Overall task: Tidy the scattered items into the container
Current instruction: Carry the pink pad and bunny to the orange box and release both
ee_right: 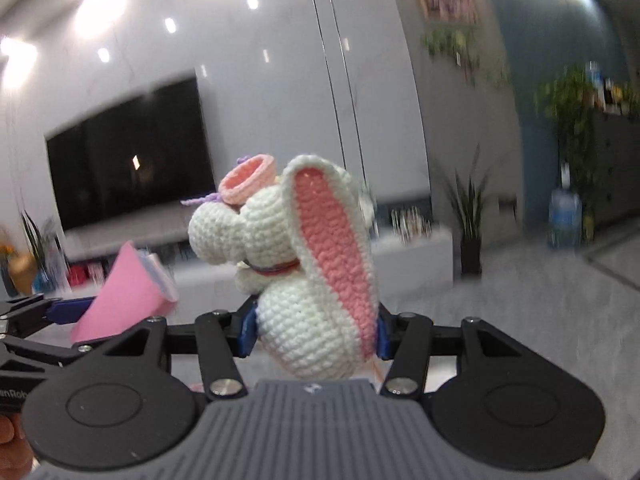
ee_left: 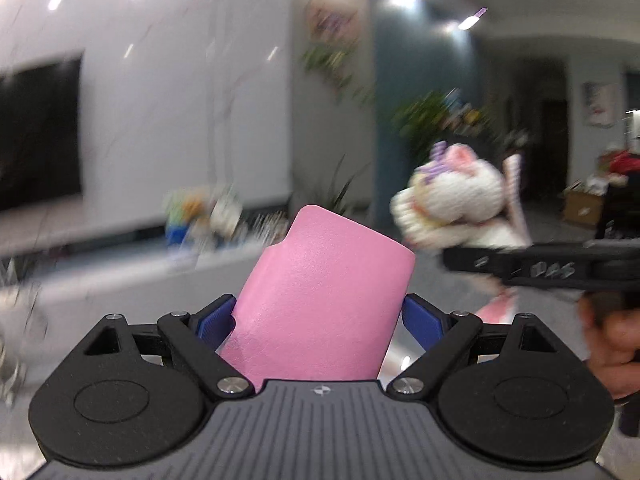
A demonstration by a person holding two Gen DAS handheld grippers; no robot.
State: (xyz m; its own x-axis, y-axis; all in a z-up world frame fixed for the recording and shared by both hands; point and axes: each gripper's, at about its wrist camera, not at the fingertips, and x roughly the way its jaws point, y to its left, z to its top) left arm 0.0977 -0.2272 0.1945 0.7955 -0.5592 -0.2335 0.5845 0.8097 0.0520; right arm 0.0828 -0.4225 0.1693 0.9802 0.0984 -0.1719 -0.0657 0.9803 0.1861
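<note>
Pink notebook point(ee_left: 324, 300) sits clamped between the blue fingers point(ee_left: 422, 322) of the left gripper point(ee_left: 320, 316), tilted to the right, held up in the air in front of the room. From the right wrist view the same notebook point(ee_right: 124, 296) shows at lower left, page edges visible at its far end, beside the crocheted toy but apart from it.

Crocheted white bunny point(ee_right: 304, 268) with pink-lined ears is gripped by the right gripper point(ee_right: 314, 334), its blue fingers point(ee_right: 246, 332) pressed against both sides of the round body. One long ear hangs down toward the camera; a small pink ear and purple yarn bit sit on top of the head. A red and blue collar is around its neck. In the left wrist view the bunny point(ee_left: 456, 196) appears blurred at right, above the black body of the right gripper point(ee_left: 452, 258), with a hand point(ee_left: 612, 344) on the handle at far right.

Both items are off any surface, raised at about the same height, near each other. Container not visible in either view.

Background, blurred: dark TV screen point(ee_right: 132, 152) on a white wall, low white TV cabinet point(ee_right: 400, 256) below it, potted plant point(ee_right: 470, 220) by the wall, blue water jug point(ee_right: 564, 216) on the grey floor, trailing green plants point(ee_right: 576, 108) at right.
</note>
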